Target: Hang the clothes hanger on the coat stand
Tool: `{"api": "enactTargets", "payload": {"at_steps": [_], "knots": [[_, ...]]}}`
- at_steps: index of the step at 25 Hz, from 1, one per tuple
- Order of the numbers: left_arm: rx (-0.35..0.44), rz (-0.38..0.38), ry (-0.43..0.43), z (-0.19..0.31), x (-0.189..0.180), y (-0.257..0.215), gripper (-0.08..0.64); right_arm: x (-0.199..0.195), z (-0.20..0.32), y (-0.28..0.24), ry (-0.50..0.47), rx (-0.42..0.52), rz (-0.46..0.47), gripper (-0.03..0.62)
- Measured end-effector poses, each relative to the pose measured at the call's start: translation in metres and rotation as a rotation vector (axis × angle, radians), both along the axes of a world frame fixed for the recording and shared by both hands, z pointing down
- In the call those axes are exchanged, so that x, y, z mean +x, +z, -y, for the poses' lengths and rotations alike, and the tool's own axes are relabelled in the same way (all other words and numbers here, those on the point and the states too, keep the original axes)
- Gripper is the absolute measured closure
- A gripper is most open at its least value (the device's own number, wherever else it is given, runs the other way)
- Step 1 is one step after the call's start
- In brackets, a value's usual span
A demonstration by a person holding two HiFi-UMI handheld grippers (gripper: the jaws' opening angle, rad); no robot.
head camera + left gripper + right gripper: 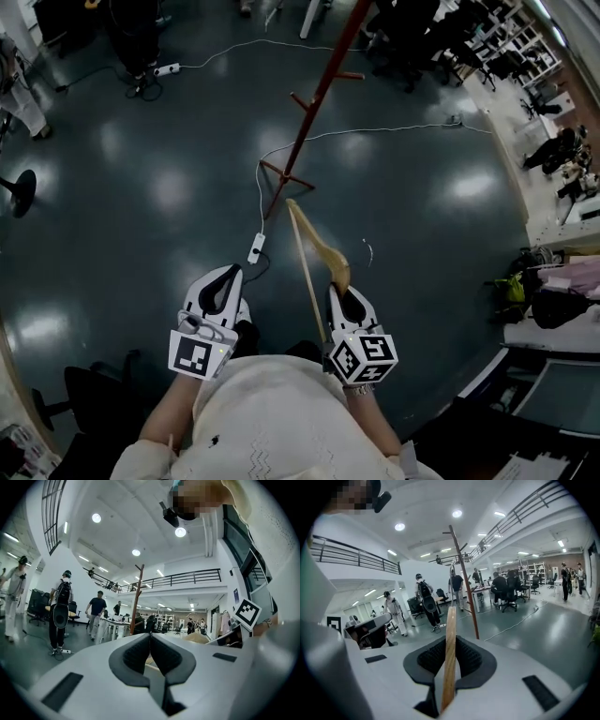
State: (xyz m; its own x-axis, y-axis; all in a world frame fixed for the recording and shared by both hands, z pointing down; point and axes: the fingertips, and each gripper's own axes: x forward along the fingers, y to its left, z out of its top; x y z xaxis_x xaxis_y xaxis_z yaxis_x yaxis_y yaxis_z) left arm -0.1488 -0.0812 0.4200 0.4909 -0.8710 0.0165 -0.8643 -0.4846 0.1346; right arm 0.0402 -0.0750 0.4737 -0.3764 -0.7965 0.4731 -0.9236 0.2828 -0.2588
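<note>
Open-plan office: desks [485, 590], swivel chairs [509, 603], mezzanine railing [187, 578].

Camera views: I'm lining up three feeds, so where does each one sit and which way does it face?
Head view: on the person's head, facing steeply down at the floor; shows the torso, left gripper and right gripper with the clothes hanger.
Left gripper view: on the left gripper, facing along its shut, empty jaws; torso at upper right.
Right gripper view: on the right gripper, facing along jaws shut on the hanger.
Shared: all three show the coat stand.
</note>
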Motion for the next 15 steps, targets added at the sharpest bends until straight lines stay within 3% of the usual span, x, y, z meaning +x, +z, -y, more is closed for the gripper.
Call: {"api": "enactTargets", "payload": {"at_steps": [5,11,15], "knots": [[0.014,-0.016,0.017,0.039,-0.036,-0.005,0.548,-0.012,0.045,-0.006,0.113,0.045,-0.081,0.523],[0.038,-0.044,0.042,0.057,-0.035,-0.016,0.548,-0.005,0.111,-0.017,0.228,0.13,-0.201,0.523],[0.047,-0.074,-0.007,0.063,-0.044,-0.021,0.548,-0.002,0.161,-0.002,0.303,0.147,-0.282,0.523]]}}
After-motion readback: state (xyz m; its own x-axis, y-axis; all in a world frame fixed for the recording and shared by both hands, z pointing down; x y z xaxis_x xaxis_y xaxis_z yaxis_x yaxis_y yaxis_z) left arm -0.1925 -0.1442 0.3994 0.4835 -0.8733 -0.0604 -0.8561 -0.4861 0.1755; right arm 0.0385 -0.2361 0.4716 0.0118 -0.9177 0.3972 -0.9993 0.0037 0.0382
